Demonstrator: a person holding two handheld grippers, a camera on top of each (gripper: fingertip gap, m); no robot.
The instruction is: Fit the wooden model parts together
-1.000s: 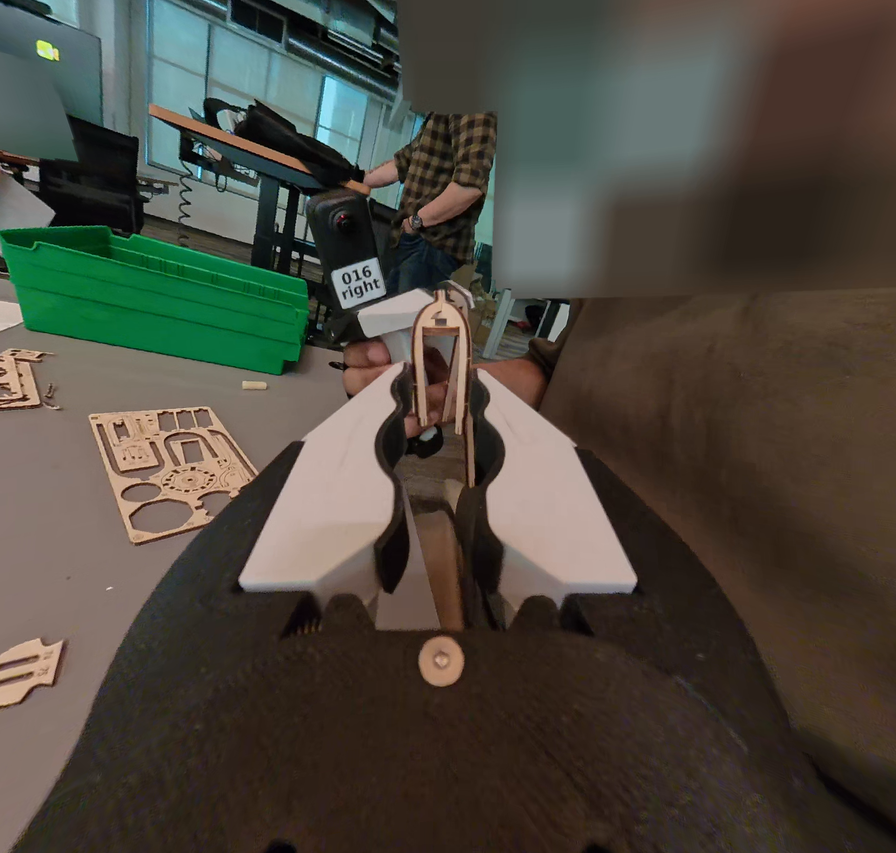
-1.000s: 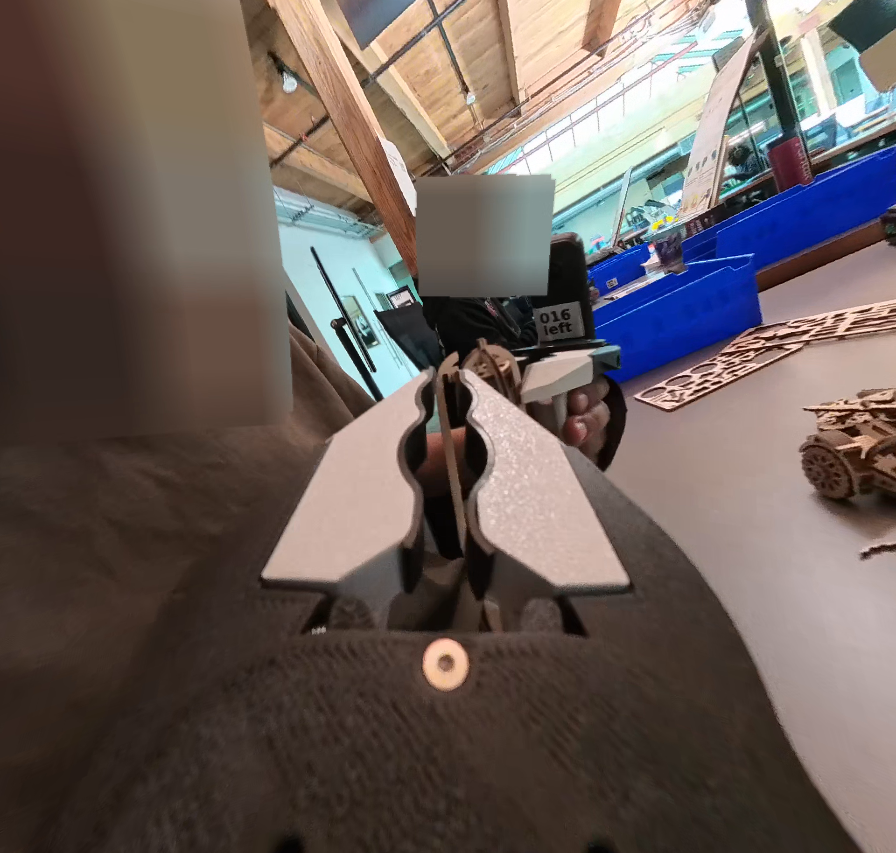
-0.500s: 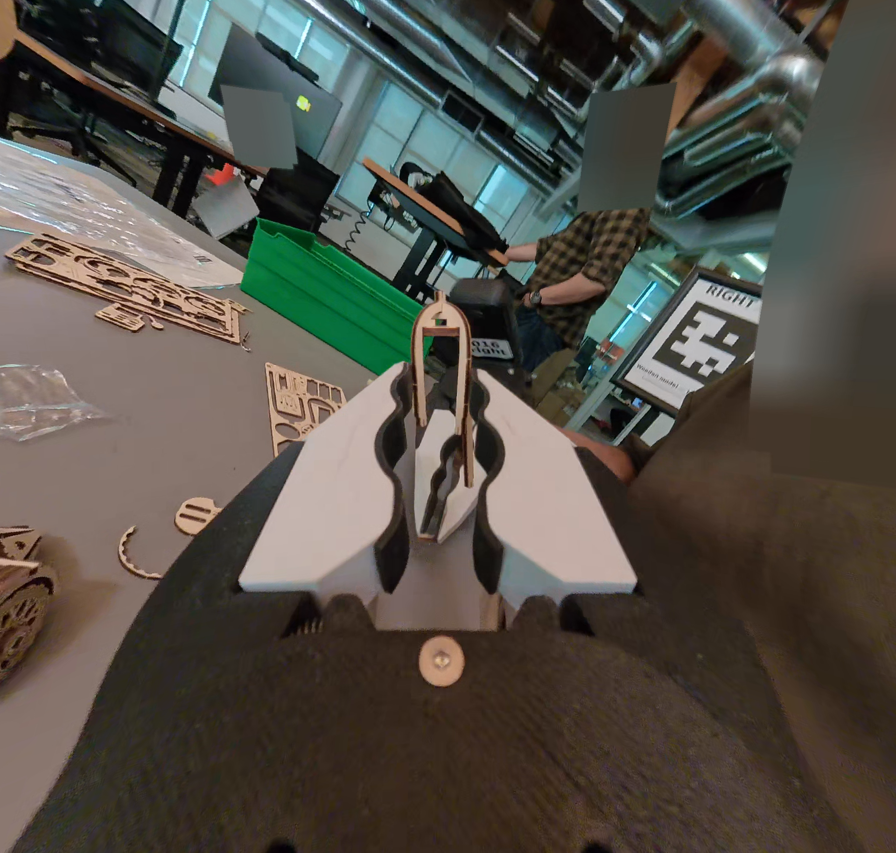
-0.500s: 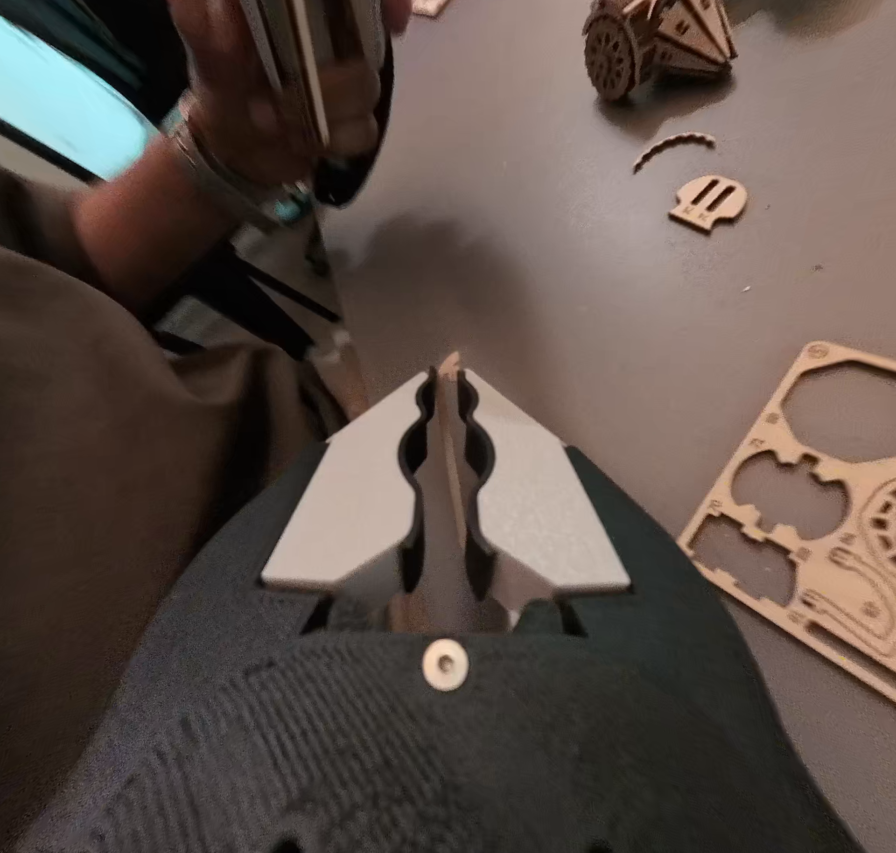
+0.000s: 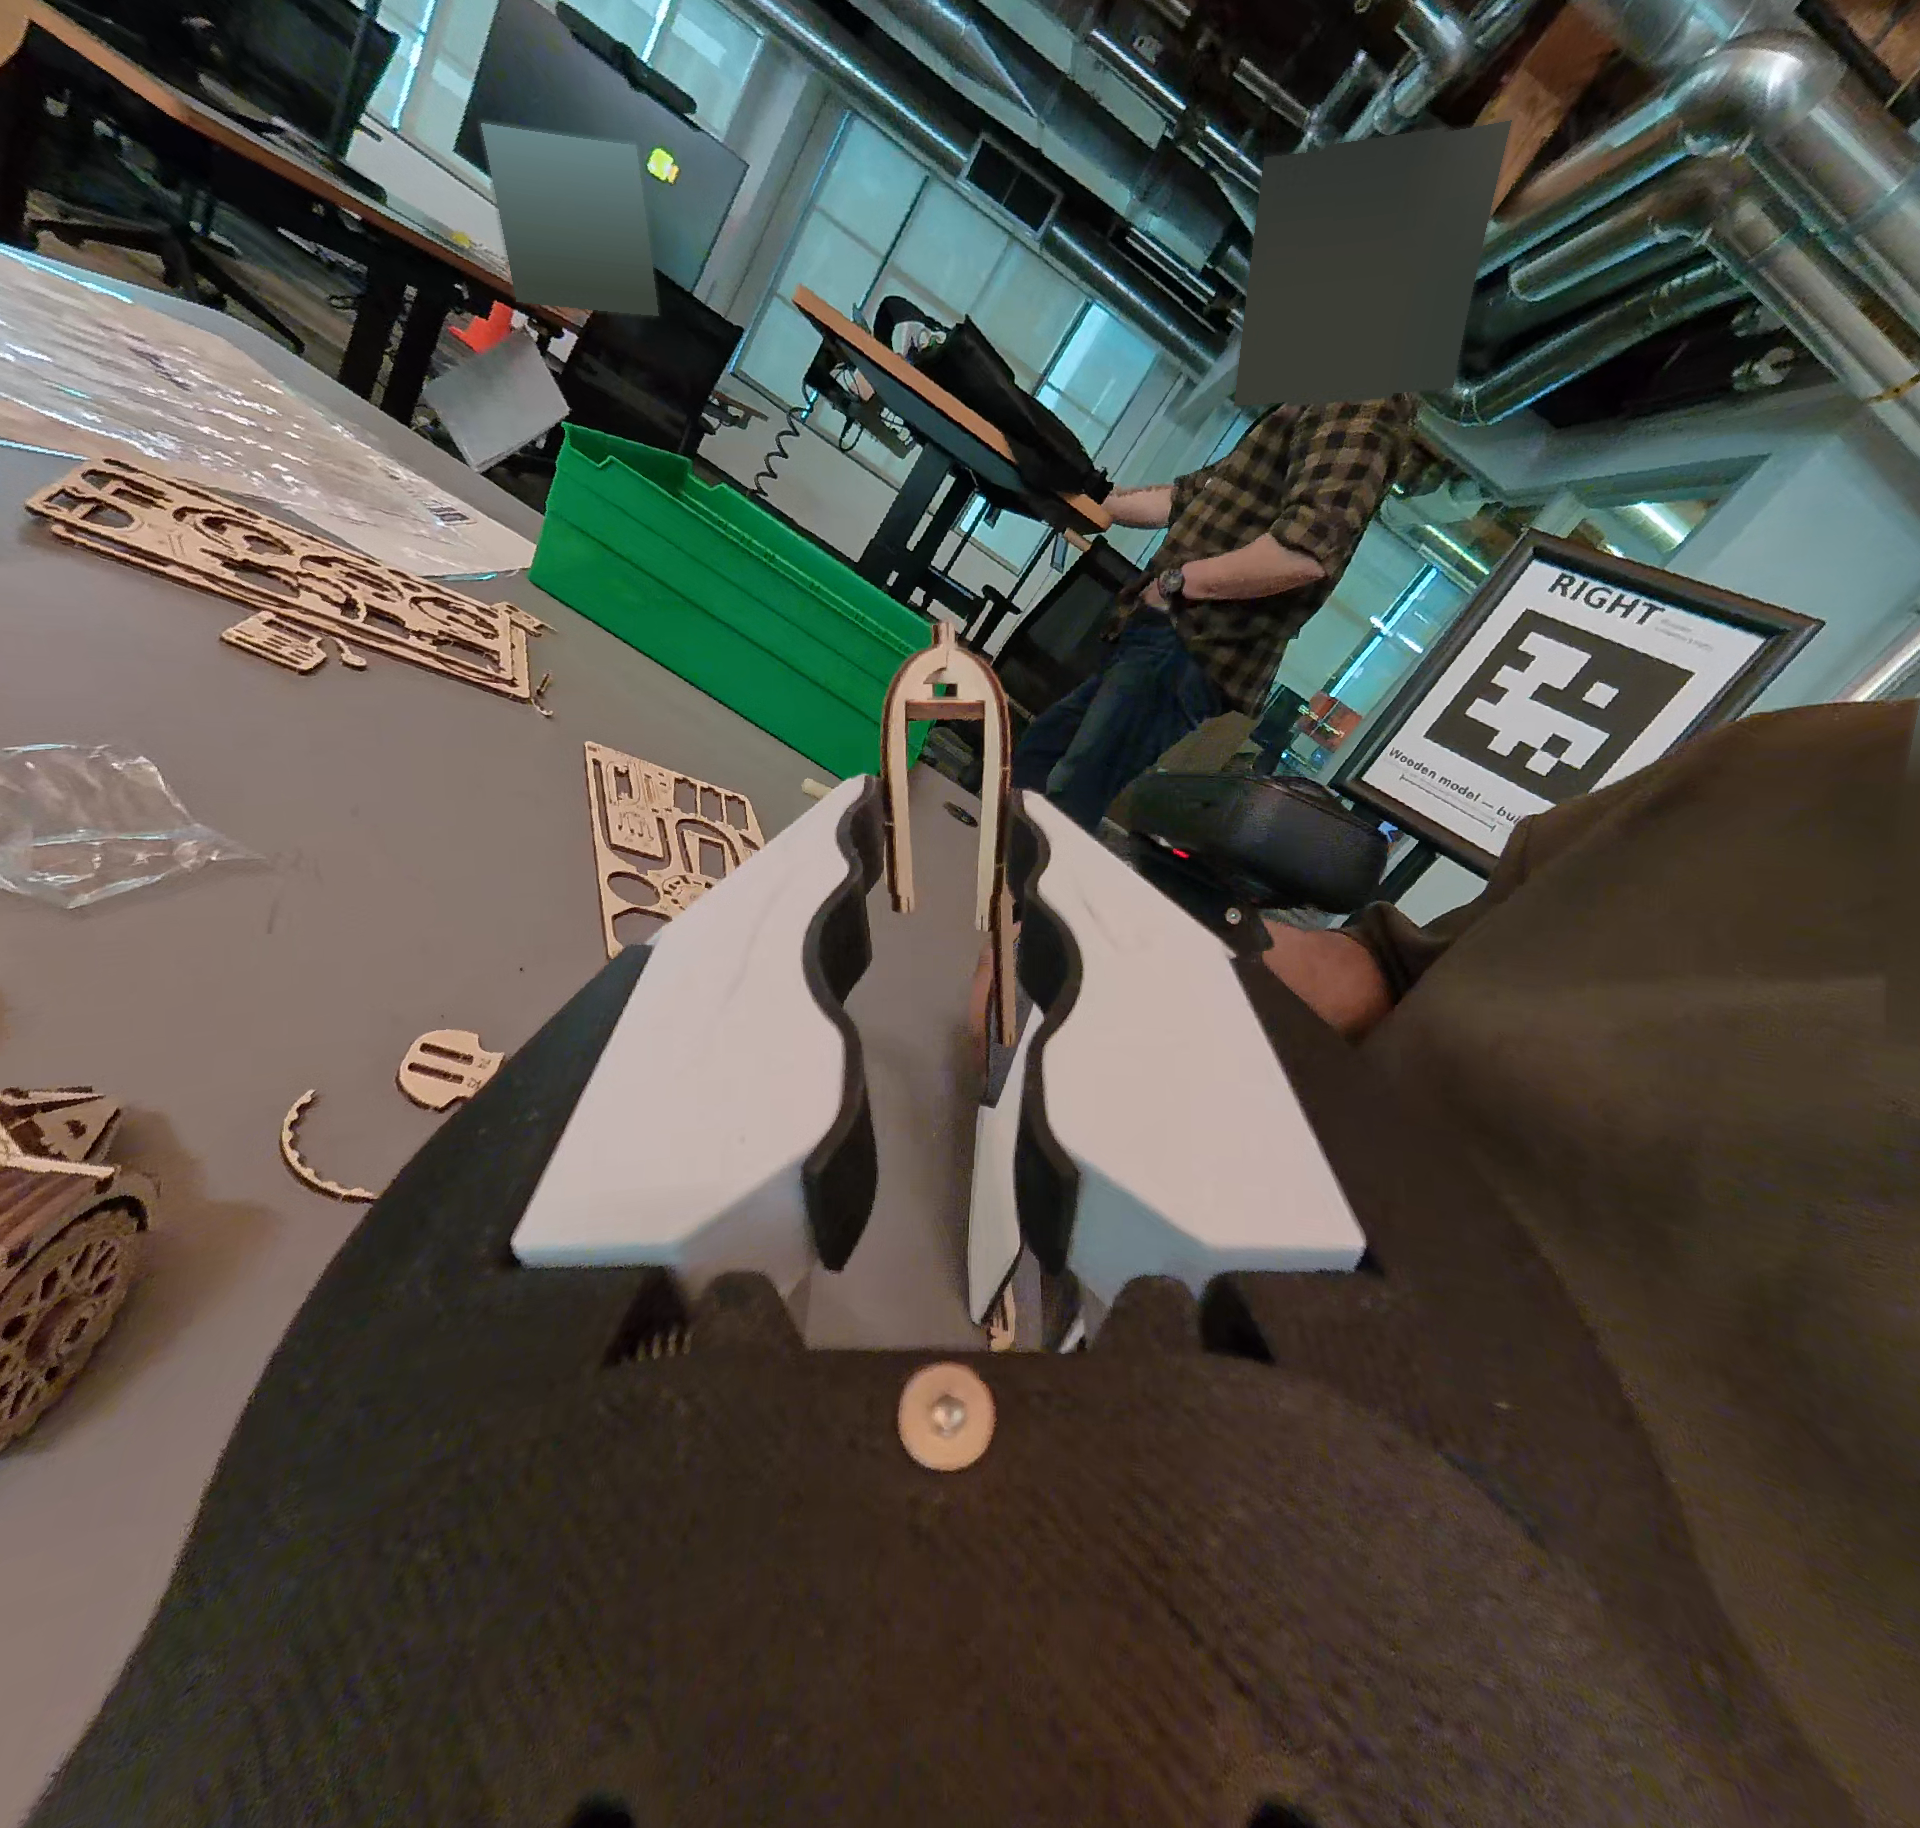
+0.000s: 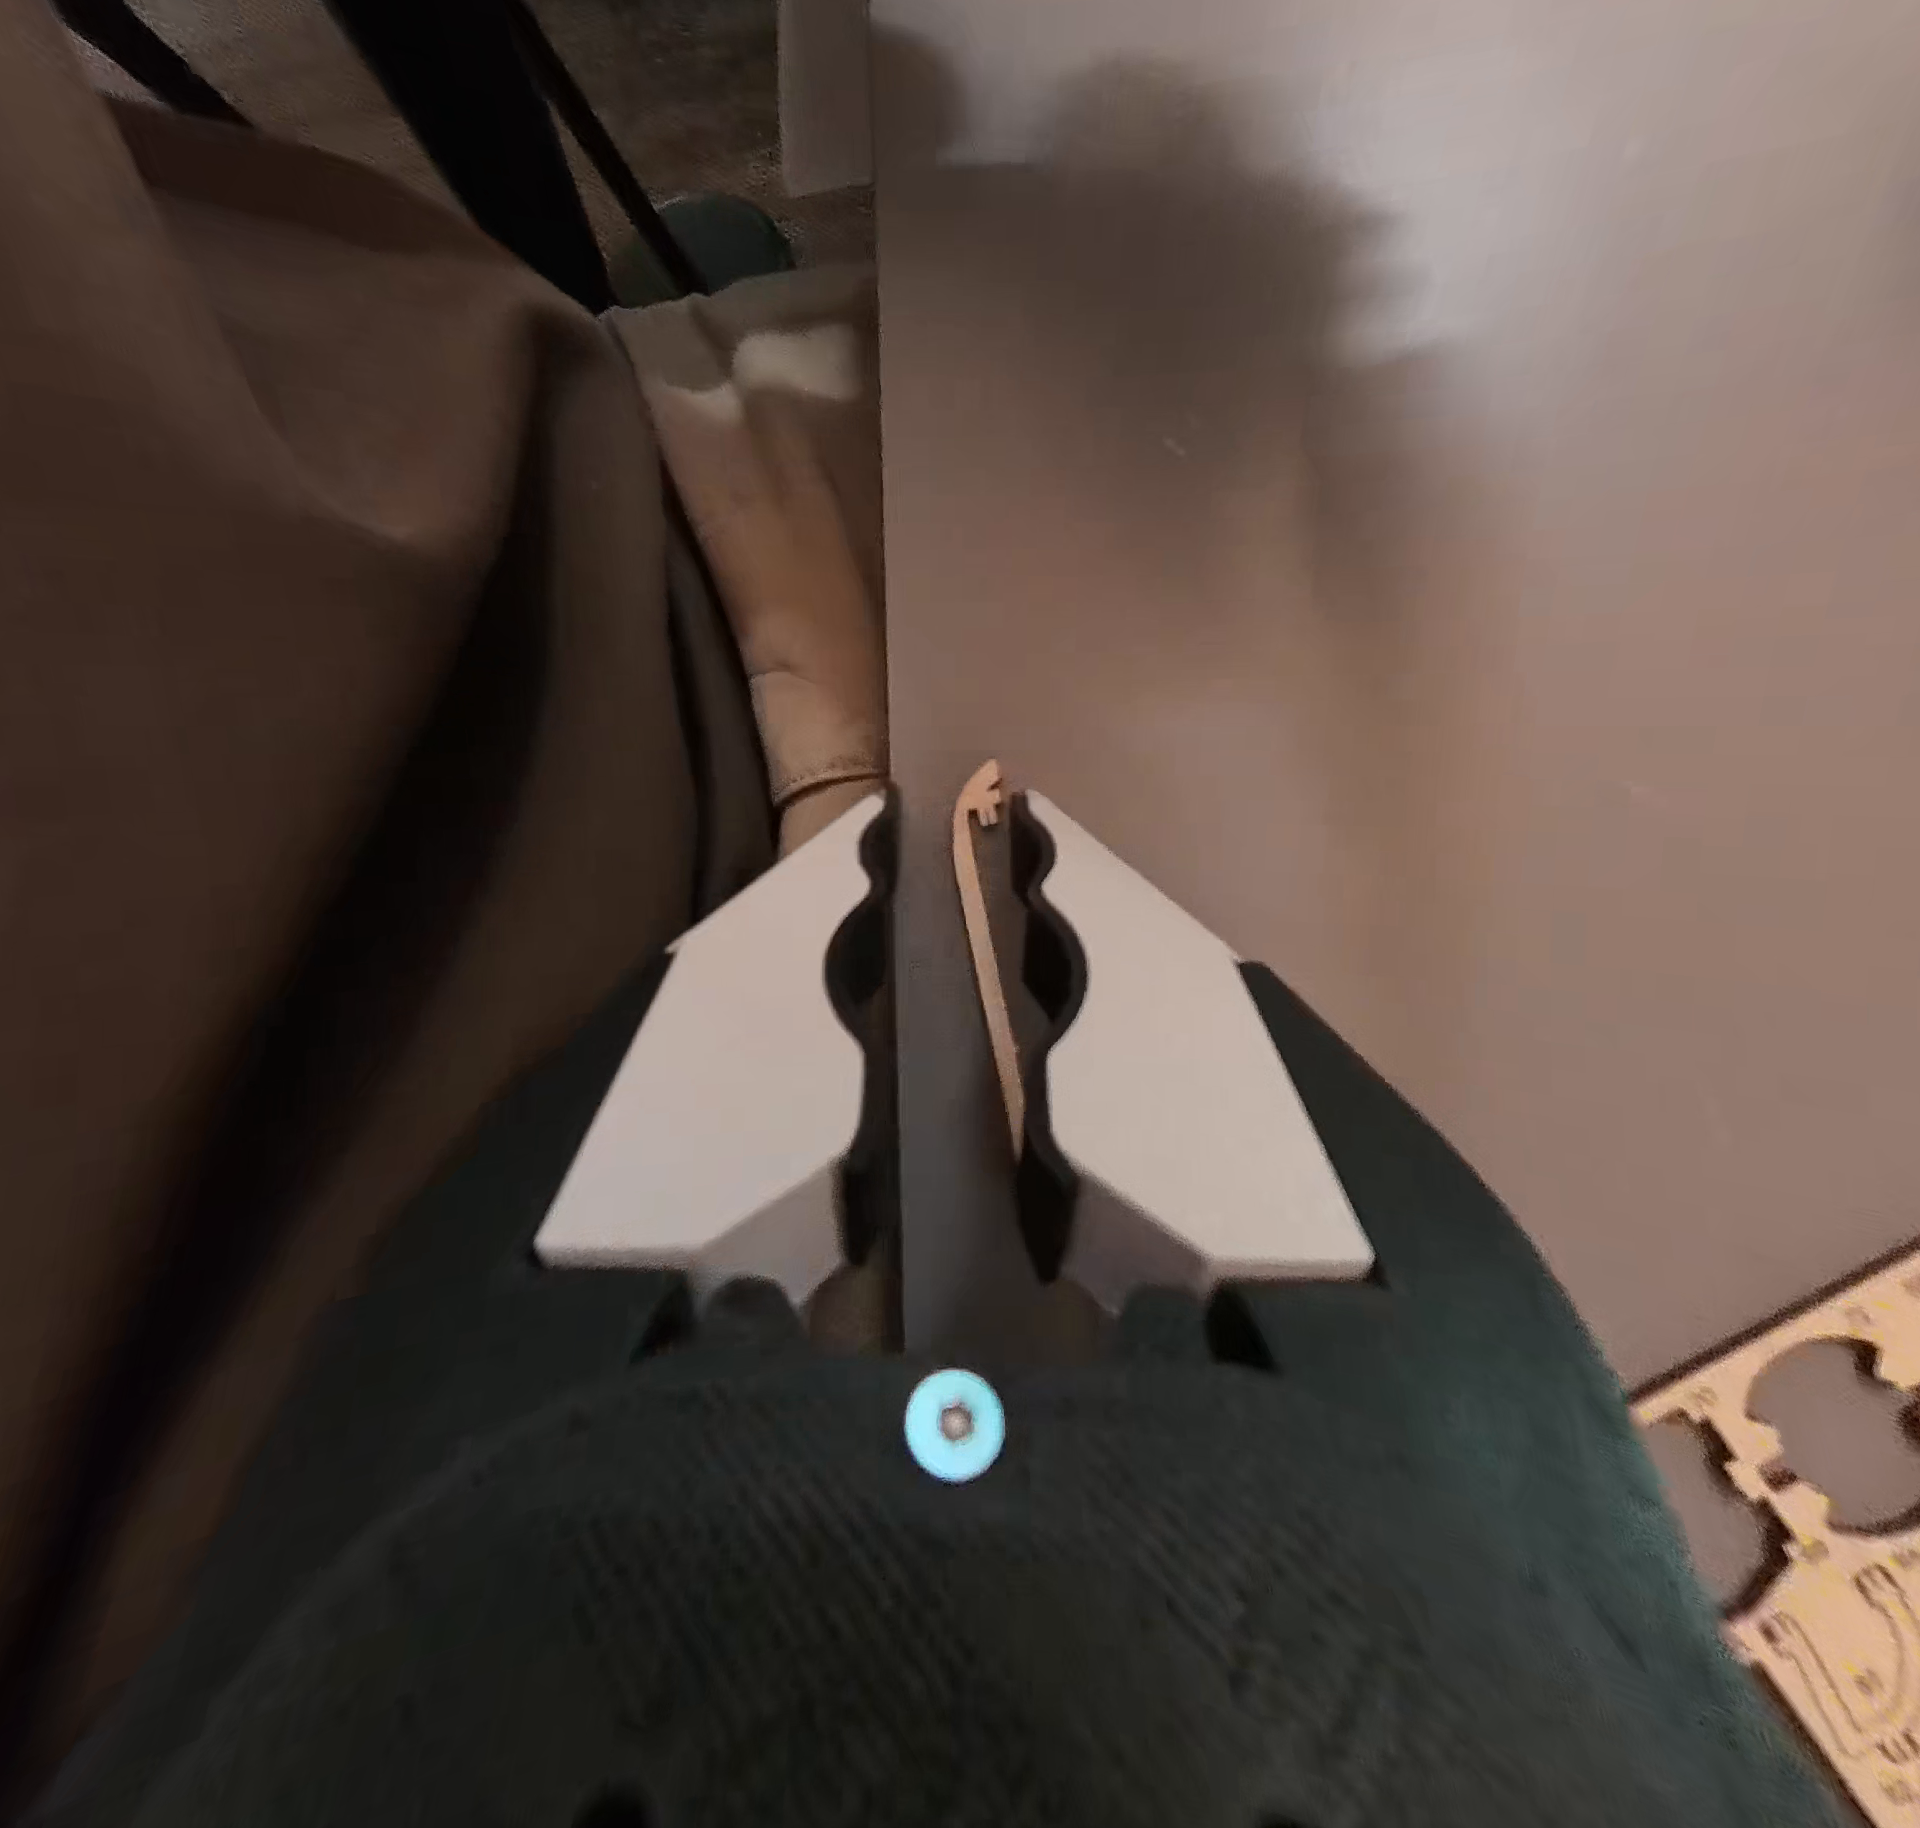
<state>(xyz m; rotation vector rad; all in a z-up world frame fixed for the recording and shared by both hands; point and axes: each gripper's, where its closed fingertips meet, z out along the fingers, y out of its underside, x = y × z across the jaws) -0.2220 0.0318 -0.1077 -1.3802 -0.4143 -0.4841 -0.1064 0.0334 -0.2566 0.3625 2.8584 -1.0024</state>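
Wood is what we see first: a small arch-shaped wooden part (image 5: pixel 943 739) stands up in the middle of the left wrist view, and our left gripper (image 5: pixel 943 822) is clamped on its two thin legs near the tips of the fingers (image 5: pixel 727 1009). In the right wrist view, a thin curved wooden strip (image 6: pixel 987 937) sits in the middle of the frame against the right-hand finger, with a gap to the other finger, so we cannot tell if our right gripper (image 6: pixel 951 802) is squeezing it. On the left of the left wrist view, the grey table (image 5: pixel 312 843) holds flat wooden sheets (image 5: pixel 665 853), a small round wooden piece (image 5: pixel 449 1066), a curved toothed piece (image 5: pixel 312 1150) and part of a built wooden model (image 5: pixel 52 1290). Farther back is a green bin (image 5: pixel 717 594).
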